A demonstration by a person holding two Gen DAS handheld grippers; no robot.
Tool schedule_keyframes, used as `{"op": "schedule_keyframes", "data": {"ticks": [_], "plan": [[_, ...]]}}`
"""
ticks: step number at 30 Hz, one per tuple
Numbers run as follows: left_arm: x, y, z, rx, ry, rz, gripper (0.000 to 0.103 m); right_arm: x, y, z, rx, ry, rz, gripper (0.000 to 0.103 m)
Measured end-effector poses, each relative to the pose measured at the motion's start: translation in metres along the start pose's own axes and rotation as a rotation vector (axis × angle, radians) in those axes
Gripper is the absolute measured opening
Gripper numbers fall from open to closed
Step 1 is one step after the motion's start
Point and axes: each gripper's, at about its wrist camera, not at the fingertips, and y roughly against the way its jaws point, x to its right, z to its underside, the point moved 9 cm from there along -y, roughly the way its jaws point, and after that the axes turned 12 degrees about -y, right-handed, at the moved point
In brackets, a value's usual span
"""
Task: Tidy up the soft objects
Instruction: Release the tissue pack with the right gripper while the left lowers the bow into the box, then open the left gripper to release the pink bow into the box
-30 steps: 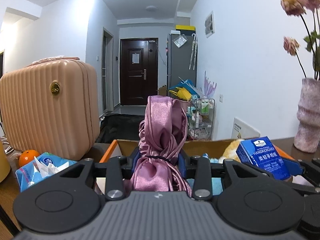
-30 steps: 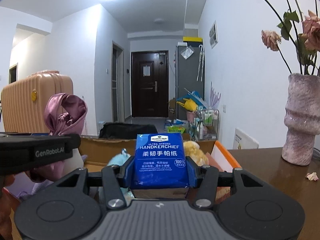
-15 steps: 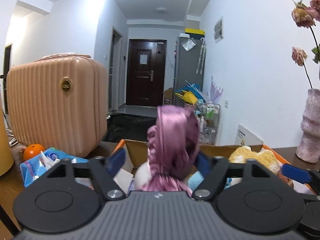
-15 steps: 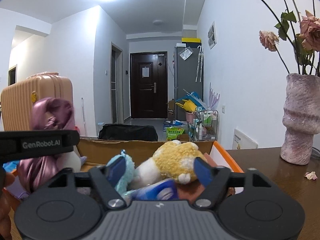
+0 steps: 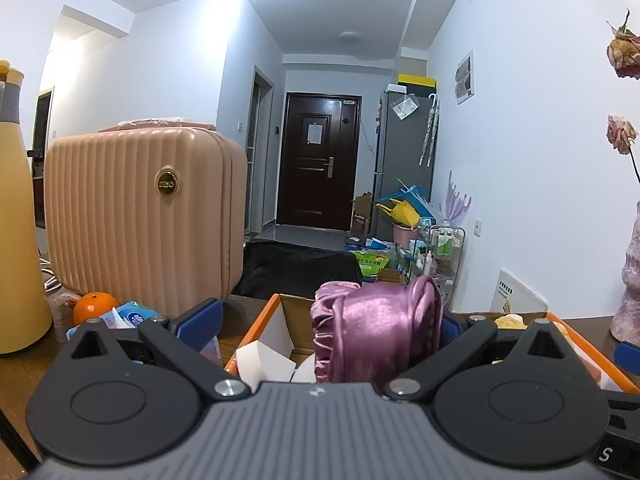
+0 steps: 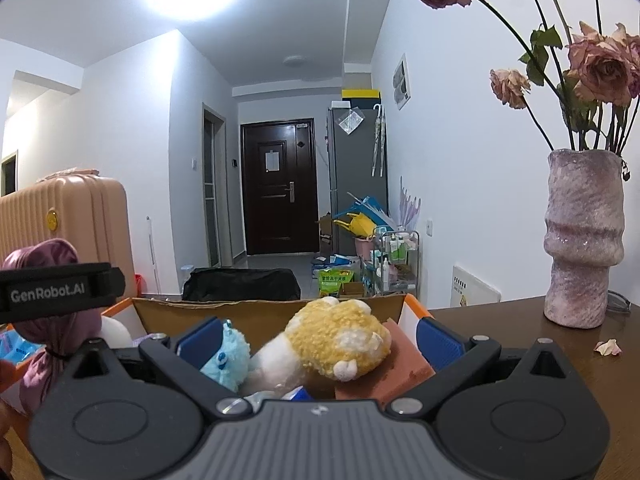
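1. A second ago my left gripper [image 5: 324, 322] was squeezing the purple satin cloth [image 5: 374, 330]. Now its blue fingers [image 5: 198, 320] are spread wide apart and hold nothing. The cloth sits loose in the cardboard box [image 5: 256, 326], between the fingers but closer to the right one.
2. A second ago my right gripper [image 6: 318, 340] was clamped on a blue pack that said HANDKERCHIEF. Now it is wide apart too. Only a small blue corner of that pack [image 6: 301, 394] peeks out low in the box, just in front of the gripper body.
3. The yellow plush toy [image 6: 340, 340] and the little blue plush toy [image 6: 226, 358] lie in the box between my right fingers. Nothing squeezes them. A brown block [image 6: 400, 364] lies beside the yellow toy.
4. In the right view, the black strap [image 6: 60, 290] on my left gripper reads "GenRobot.AI". The purple cloth shows behind it.
5. The pink suitcase [image 5: 140, 216] has a round gold badge [image 5: 167, 183]. Its letters are too small for me to read.
6. Both grippers point level toward the hallway door, low over the near side of the box.
7. A pink vase [image 6: 582, 240] with dried roses stands on the table on the right. An orange [image 5: 94, 306] and a blue wipes pack [image 5: 132, 314] lie by the suitcase. A yellow bottle [image 5: 18, 216] stands at far left.
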Motion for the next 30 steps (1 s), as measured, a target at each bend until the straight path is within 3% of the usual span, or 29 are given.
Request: {"op": "schedule_keyframes", "data": {"ticks": [11, 30], "plan": [[-0.012, 0.022, 0.000, 0.018, -0.002, -0.001, 0.103, 0.003, 0.019, -0.003, 0.039, 0.005, 0.000, 0.103], [-0.026, 0.083, 0.016, 0.023, -0.059, -0.025, 0.103, 0.009, 0.092, 0.002, 0.092, 0.037, 0.015, 0.103]]}}
